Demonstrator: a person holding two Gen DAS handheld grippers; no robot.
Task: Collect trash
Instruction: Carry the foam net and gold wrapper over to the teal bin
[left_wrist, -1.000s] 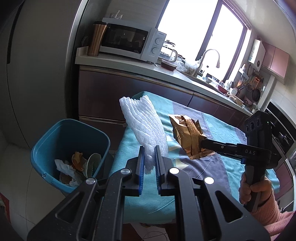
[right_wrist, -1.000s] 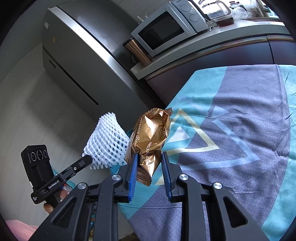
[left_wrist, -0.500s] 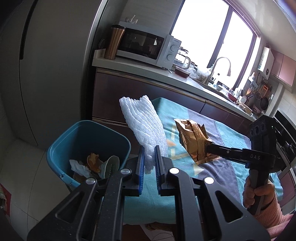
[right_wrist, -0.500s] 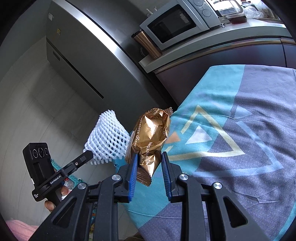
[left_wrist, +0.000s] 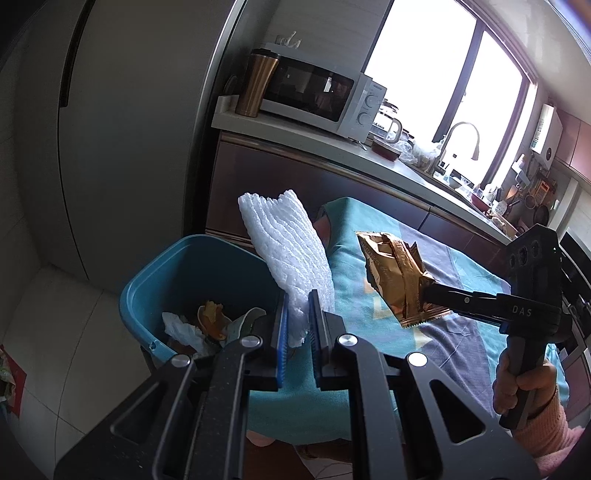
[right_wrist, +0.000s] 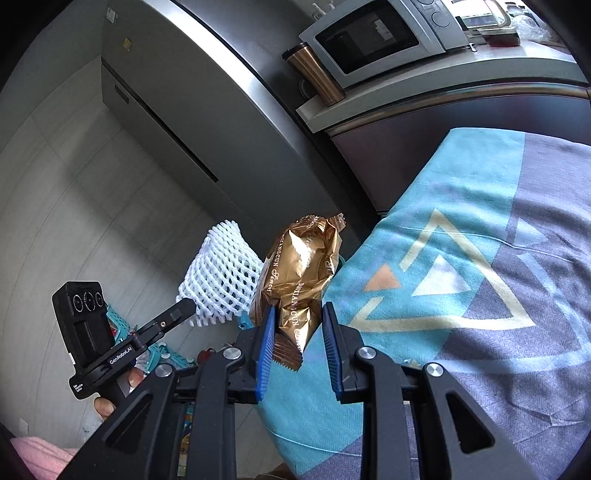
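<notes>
**Two bits of trash on the way to the bin**

Between my left gripper's (left_wrist: 297, 314) blue pads sits the white foam net (left_wrist: 286, 251). The fingers are squeezed almost together on its bottom edge, so the soft, bumpy net stands up and leans toward 11 o'clock. I think I hold it low so it can drop cleanly.

At 3 o'clock from it, my right gripper (right_wrist: 299, 334) pinches the gold wrapper (right_wrist: 299, 273). The fingers are a bit wider here, because the shiny foil is crinkly and puffy. It sticks up toward 12 o'clock.

The blue bin (left_wrist: 140, 295) waits at 9 o'clock of the net, low on the floor. It is smooth plastic, with old scraps inside. The net is near its rim, the wrapper farther off.

Under the wrapper lies the teal and grey tablecloth (right_wrist: 480, 332), flat and woven.
</notes>
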